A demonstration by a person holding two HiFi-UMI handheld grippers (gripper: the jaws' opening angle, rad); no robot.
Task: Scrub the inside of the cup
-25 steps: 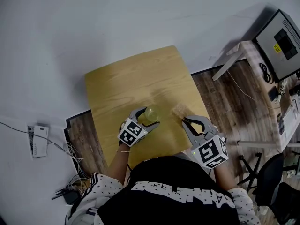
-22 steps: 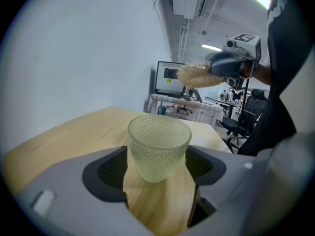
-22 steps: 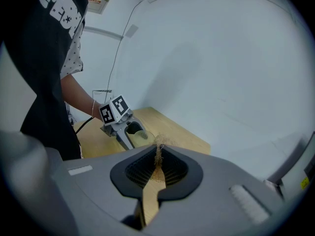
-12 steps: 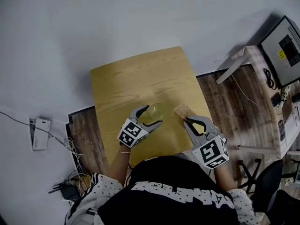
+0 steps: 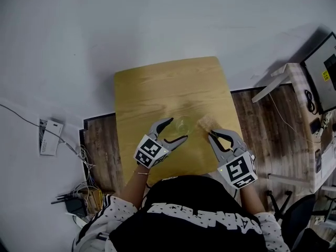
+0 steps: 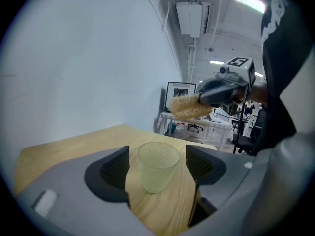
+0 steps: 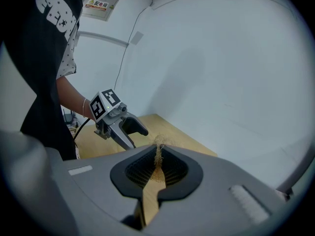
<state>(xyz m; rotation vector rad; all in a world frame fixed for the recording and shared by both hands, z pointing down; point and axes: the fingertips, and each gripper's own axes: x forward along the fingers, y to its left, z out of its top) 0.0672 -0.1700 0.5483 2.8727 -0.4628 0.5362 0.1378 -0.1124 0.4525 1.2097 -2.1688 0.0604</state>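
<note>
A clear, dimpled glass cup (image 5: pixel 184 124) (image 6: pixel 157 165) stands upright on the wooden table (image 5: pixel 157 88). My left gripper (image 5: pixel 177 129) (image 6: pixel 158 175) is open around it, with a jaw on either side and a gap to the glass on both. My right gripper (image 5: pixel 210 134) (image 7: pixel 157 165) is shut on a tan fibre scrubber (image 5: pixel 206 122) (image 7: pixel 158 157), which sits just right of the cup. In the left gripper view, the scrubber (image 6: pixel 185 107) hangs above and beyond the cup. In the right gripper view, the left gripper (image 7: pixel 129 127) shows ahead on the left.
The table's near edge lies right under both grippers, against the person's body. A power box and cables (image 5: pixel 50 138) lie on the floor at the left. A bench with equipment (image 5: pixel 315 83) stands at the right, with a chair (image 5: pixel 296 206) below it.
My left gripper held the cup raised and tilted a second ago. It has since let go, and the cup now stands on the table between the open jaws. The right gripper still holds the scrubber.
</note>
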